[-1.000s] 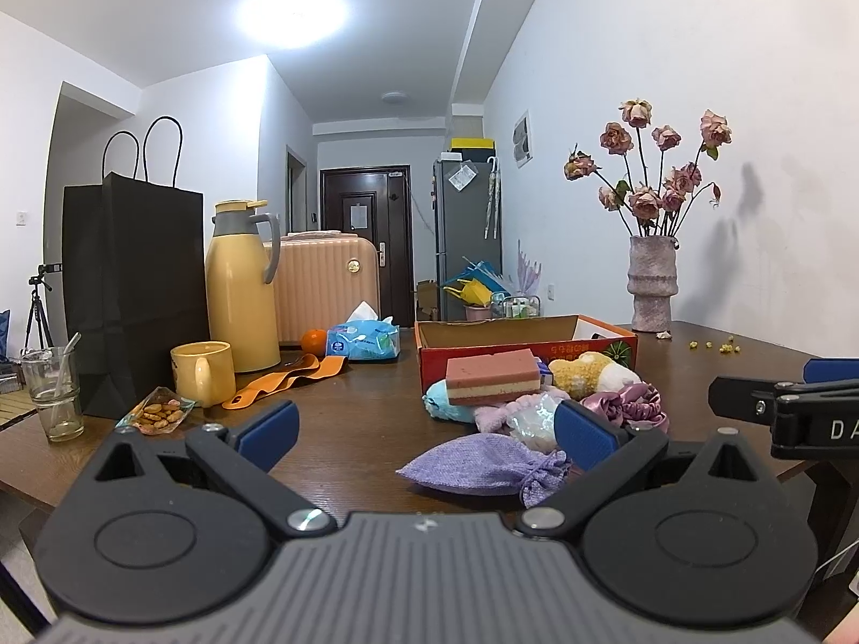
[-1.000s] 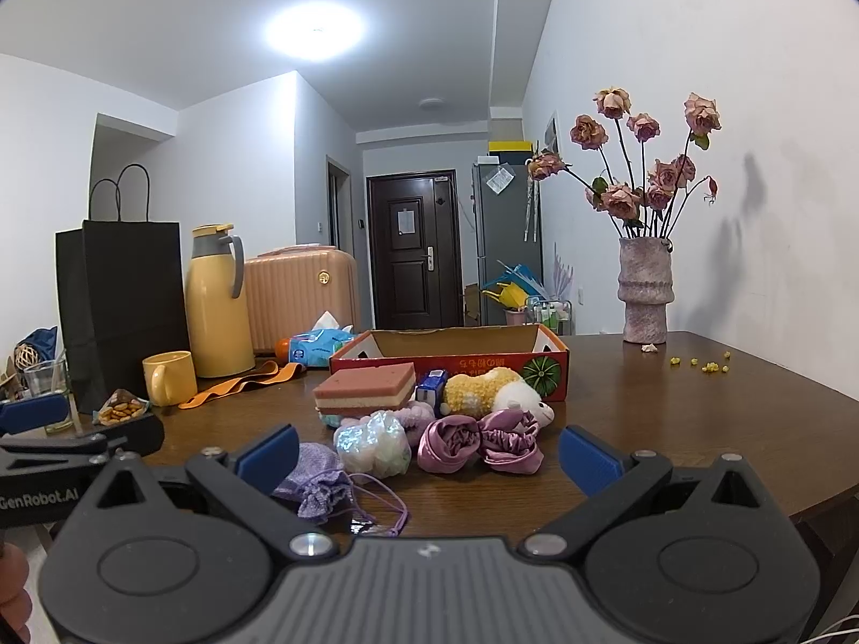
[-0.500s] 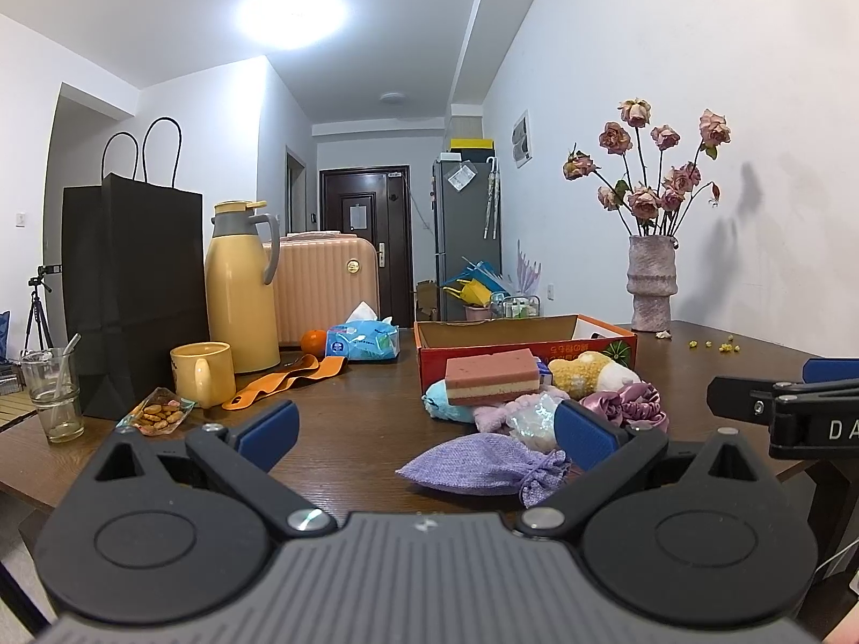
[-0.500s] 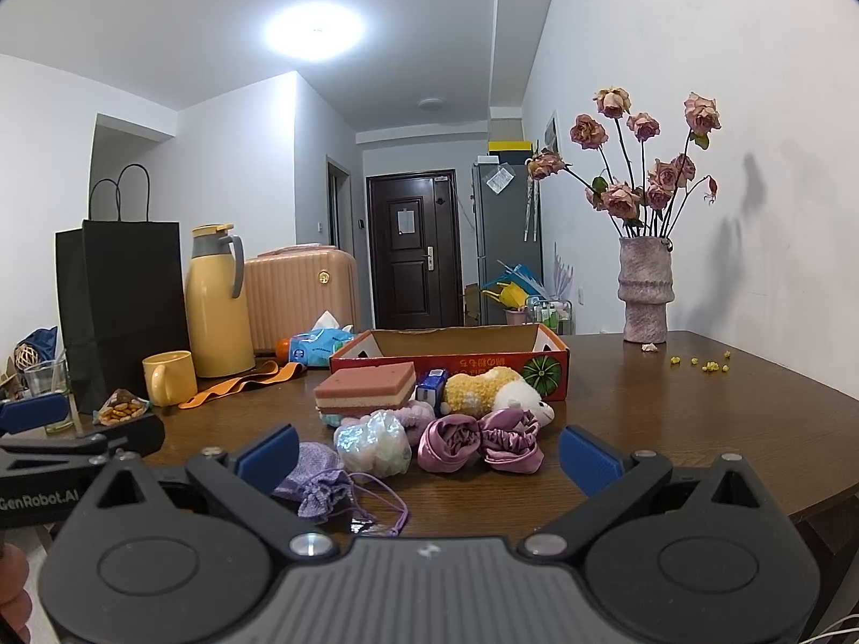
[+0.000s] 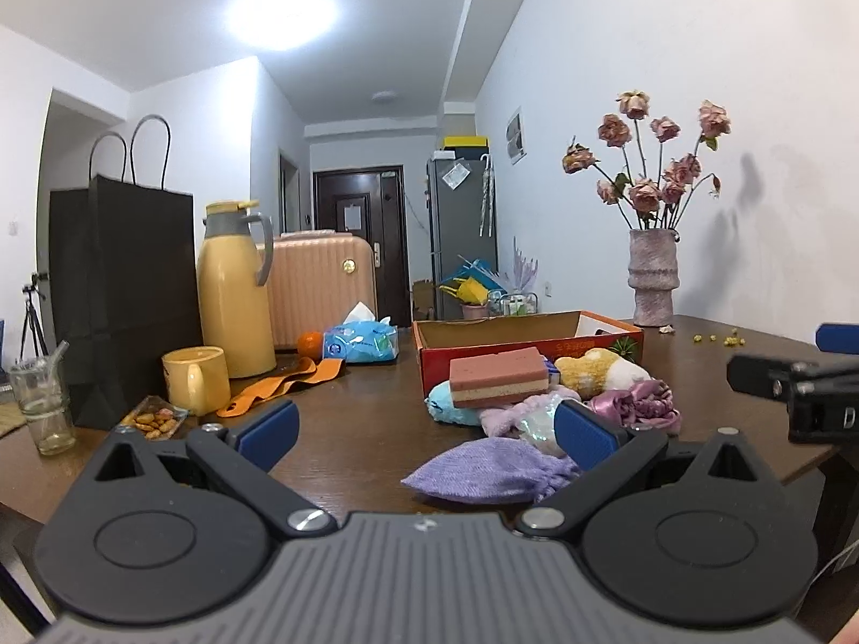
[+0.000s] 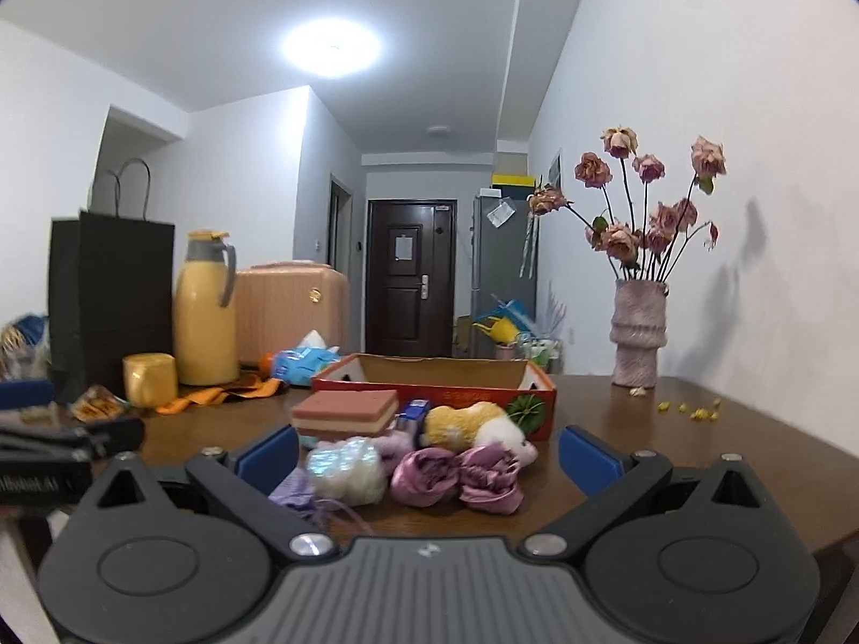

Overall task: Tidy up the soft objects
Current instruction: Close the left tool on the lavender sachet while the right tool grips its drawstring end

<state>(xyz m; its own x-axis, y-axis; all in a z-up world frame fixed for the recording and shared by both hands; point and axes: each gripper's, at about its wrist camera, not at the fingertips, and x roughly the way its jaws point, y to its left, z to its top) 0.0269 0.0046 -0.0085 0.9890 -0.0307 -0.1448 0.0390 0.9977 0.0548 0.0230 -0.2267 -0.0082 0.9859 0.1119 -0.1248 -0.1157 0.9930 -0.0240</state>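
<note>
Hovering low over the brown wooden worktop (image 5: pixel 354 429), left claw (image 5: pixel 424 432) spread wide, gripping nothing. Right claw (image 6: pixel 428 453) likewise spread, facing shiny mauve satin scrunchies (image 6: pixel 456 475).

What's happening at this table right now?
A person holds a hand-held gripper in each hand, both open and empty. The left one faces a purple pouch; the right one faces satin scrunchies. The soft things lie heaped in front of the cardboard box; none is picked up yet.
</note>
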